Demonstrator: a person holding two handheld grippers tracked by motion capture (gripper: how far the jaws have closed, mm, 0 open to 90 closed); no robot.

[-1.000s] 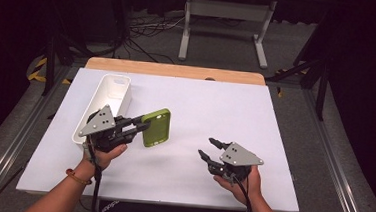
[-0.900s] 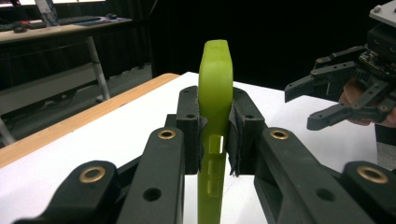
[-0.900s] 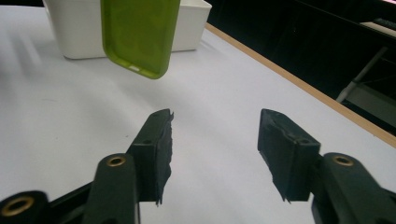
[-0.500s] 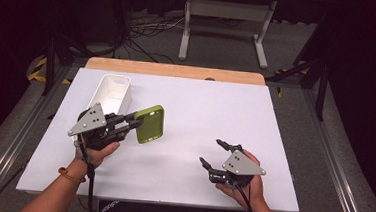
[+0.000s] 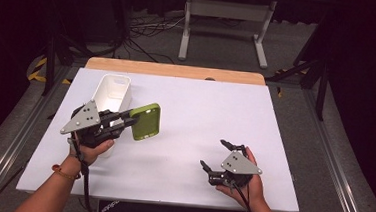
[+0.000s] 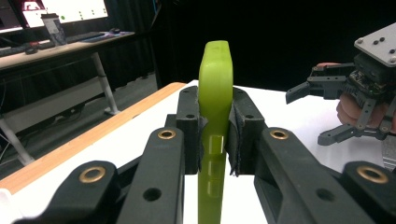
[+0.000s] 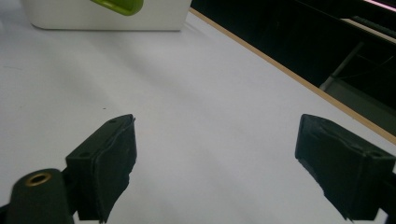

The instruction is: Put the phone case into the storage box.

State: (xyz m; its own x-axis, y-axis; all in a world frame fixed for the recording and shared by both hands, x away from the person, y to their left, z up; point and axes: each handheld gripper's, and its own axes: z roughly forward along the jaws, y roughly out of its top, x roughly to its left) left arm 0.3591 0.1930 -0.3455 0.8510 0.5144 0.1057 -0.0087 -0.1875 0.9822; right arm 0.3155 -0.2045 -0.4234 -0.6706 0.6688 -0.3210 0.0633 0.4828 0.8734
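1. Left gripper (image 5: 124,122) pinches a green phone case (image 5: 146,121) by one short end; case is carried off the white table (image 5: 195,111), just beside the white bin (image 5: 111,94), at the bin's near right corner; face turned up toward the high camera.
2. In the left gripper view the case (image 6: 215,93) stands edge-on between the two pads, which press on both its flat faces; a grip across the thin dimension, likely chosen so the case cannot swivel and can be slid into the bin narrow-side first.
3. Right gripper (image 5: 216,156) sits well apart from the bin, toward the table's near right side; its jaws are spread and have just been opening, nothing between them; right gripper view shows bare tabletop between the pads (image 7: 105,161).
4. Judgement: right hand appears to have given up any share in the hold and rests clear, so the left can work alone; bin lies within short reach of the case, open top upward, which suits a drop-in.
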